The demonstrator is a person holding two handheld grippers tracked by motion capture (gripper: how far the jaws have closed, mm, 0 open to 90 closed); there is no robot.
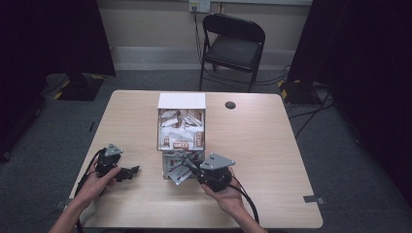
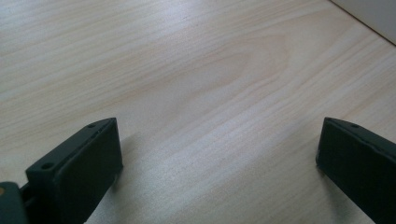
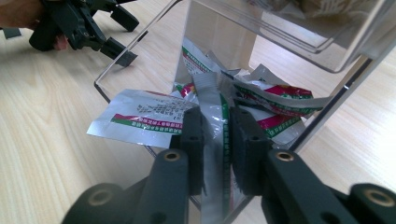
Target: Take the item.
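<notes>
The surface (image 1: 272, 145) lies bare behind the right gripper (image 3: 215, 135), so draw straight back. Ahead, the clear dispenser (image 3: 261, 32) walls flank the tray mouth; avoid snagging. The jaws are clenched on a foil sachet (image 3: 212, 116), probably just one. The left gripper (image 2: 219, 140) rests released, well apart.

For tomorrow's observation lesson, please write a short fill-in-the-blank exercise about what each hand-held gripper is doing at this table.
1. The right hand-held gripper is shut on a silver ____ at the clear dispenser.
2. The left hand-held gripper has its jaws ____ over bare wood.
3. The dispenser stands on a wooden ____.
4. Behind the table stands a black folding ____.

Missing words: packet; open; table; chair
</notes>
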